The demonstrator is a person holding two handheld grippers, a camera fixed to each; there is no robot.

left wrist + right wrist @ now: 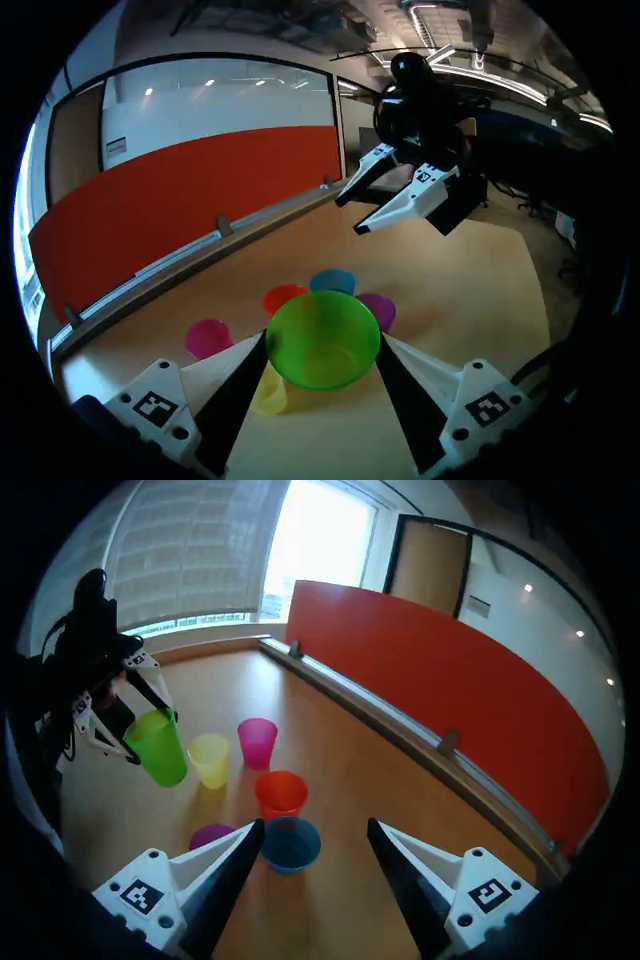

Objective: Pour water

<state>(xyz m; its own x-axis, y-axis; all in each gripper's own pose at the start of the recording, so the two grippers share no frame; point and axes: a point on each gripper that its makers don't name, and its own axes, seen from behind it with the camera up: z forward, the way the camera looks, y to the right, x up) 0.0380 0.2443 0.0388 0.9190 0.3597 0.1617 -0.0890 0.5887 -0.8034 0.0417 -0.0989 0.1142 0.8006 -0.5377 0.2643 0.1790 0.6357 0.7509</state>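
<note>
The left tool point(321, 336) pinched the green cup point(320, 364) by its walls, one finger on each side, holding it off the desk point(464, 280) with the yellow cup point(270, 397) just beneath its fingers. Whether it held water I could not tell. The right tool point(314, 822) hung spread and empty, with the blue cup point(290, 844) just ahead of its tips.

The soft plastic could buckle or slip in the pinch once tilted. The orange cup point(281, 794), pink cup point(257, 742) and purple cup point(210, 834) crowded close beyond the left tool's fingers, so a careless tilt could wet the wrong cup or the desk, or knock a neighbour over.
</note>
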